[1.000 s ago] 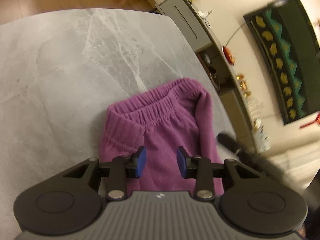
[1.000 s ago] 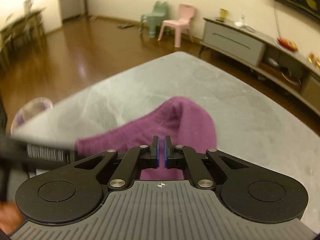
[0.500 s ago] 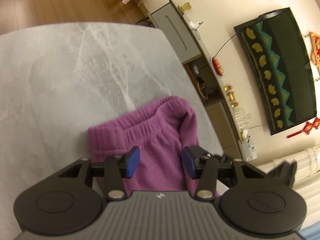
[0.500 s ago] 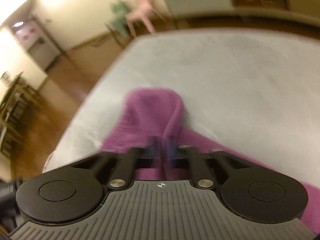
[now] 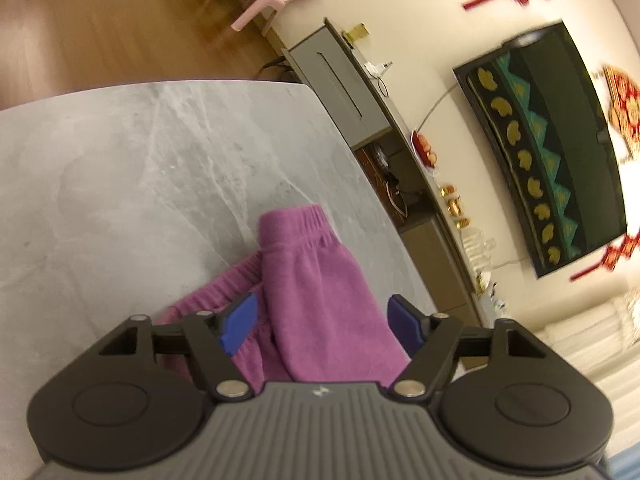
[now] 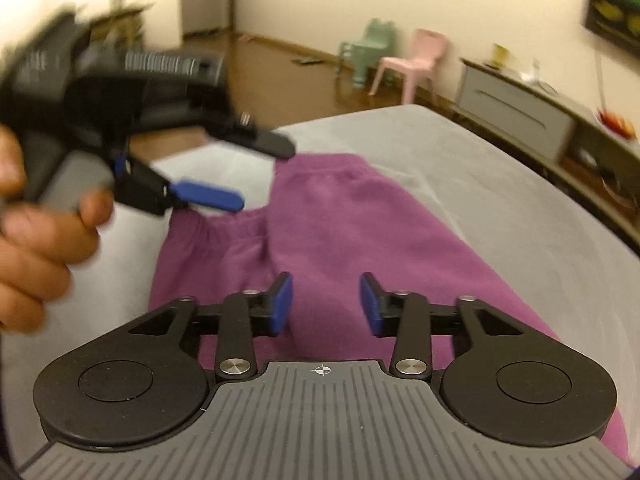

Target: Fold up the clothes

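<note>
Purple fleece trousers (image 6: 340,220) lie on the grey marble table (image 6: 500,184), one part folded over the elastic waistband (image 6: 218,232). In the left wrist view the same purple trousers (image 5: 320,284) sit near the table's right edge (image 5: 360,168). My left gripper (image 5: 324,324) hangs open above the cloth with nothing between its blue pads; from the right wrist camera that left gripper (image 6: 256,172) shows at upper left, held by a hand (image 6: 36,240). My right gripper (image 6: 326,304) is open just above the folded part, holding nothing.
A grey sideboard (image 6: 520,108) with small items runs along the wall beyond the table. A pink chair (image 6: 412,64) and a green chair (image 6: 368,48) stand on the wooden floor. A dark framed picture (image 5: 552,140) hangs on the wall.
My right gripper was shut on the purple cloth and has let go, now open. A fold of cloth now lies over the waistband. My left gripper has opened wider and lifted.
</note>
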Demonstrator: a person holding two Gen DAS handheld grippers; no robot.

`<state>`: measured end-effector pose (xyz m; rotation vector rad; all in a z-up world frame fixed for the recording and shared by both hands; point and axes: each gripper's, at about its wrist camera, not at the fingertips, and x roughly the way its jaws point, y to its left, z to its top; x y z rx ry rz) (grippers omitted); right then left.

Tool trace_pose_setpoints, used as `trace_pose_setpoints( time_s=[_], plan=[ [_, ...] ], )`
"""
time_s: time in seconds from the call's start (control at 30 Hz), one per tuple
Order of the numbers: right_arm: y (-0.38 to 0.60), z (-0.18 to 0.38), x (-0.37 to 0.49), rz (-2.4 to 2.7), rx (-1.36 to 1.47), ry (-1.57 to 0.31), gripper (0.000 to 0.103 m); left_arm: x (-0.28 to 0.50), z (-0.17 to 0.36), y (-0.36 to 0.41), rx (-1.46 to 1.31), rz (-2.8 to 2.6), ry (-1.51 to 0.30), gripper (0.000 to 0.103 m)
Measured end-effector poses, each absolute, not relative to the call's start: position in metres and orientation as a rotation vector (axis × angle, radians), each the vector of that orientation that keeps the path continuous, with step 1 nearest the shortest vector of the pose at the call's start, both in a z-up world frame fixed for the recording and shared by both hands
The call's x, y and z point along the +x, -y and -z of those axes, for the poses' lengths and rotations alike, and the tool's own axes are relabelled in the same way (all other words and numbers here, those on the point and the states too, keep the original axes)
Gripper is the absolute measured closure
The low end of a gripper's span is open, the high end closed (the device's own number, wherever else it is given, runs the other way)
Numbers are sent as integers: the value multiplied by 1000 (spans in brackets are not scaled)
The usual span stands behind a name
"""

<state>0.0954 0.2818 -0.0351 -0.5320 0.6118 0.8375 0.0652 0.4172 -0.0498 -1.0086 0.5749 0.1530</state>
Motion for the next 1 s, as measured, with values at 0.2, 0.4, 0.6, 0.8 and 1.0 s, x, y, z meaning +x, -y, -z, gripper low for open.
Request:
trace_pose_setpoints(
  time_s=[0.2,0.4,0.6,0.8,1.0],
  plan=[
    [-269,42,70,-740,-674,-589,37,84,52,-416,-914,-174,-580,53],
    [-255,41,51,-640,-743,-550,101,82,47,-427,-911,-120,-525,93],
    [-244,38,43,-530,-740,-478,84,80,40,-422,-893,-90,-527,90],
    [-238,45,25,-553,-764,-490,52,88,56,-423,-906,-162,-605,46],
    [-233,62,13,-496,-846,-503,69,93,47,-416,-867,-115,-586,94]
  ],
)
